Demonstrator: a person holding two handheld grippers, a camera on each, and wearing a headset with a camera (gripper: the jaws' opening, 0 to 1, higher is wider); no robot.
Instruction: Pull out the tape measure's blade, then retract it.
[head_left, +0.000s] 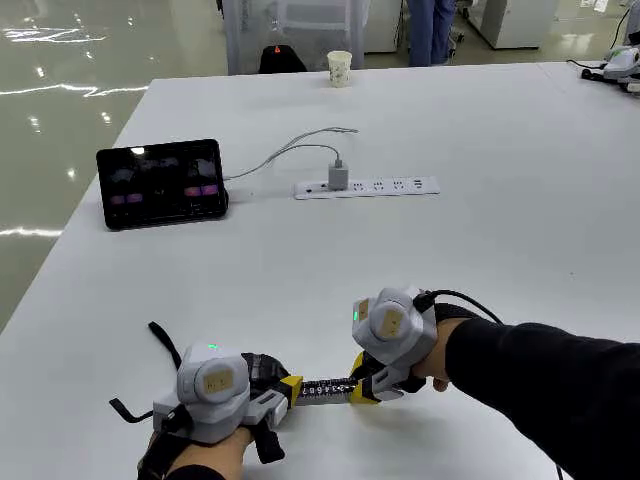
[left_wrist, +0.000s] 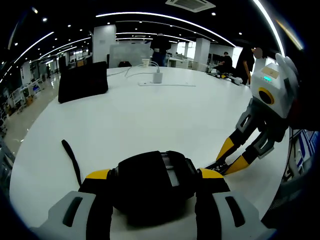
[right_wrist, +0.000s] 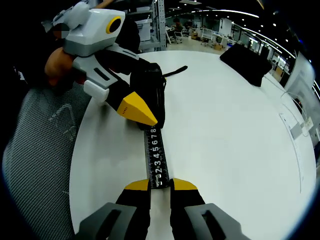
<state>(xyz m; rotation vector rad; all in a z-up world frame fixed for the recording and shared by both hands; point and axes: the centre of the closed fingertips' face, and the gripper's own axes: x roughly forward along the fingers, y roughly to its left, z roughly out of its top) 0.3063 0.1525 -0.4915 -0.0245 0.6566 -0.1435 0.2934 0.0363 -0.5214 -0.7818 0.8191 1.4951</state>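
Head view, lower centre: the left claw (head_left: 283, 392) is clenched around the black tape measure (head_left: 262, 370) on the white counter (head_left: 420, 270); the right claw (head_left: 360, 388) grips the short drawn-out blade (head_left: 325, 387) by its tip

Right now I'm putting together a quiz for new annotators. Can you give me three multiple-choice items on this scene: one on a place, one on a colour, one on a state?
1. Where on the table does the paper cup stand?
A. far edge
B. near edge
C. dead centre

2. What colour is the tape measure's case?
A. red
B. black
C. white

3. What state is the blade in?
A. fully retracted
B. partly pulled out
C. detached from the case

Answers:
1 A: the cup stands at the table's far edge.
2 B: the left gripper clamps a black case.
3 B: the right gripper pinches the blade's end, and a numbered stretch runs back to the case.
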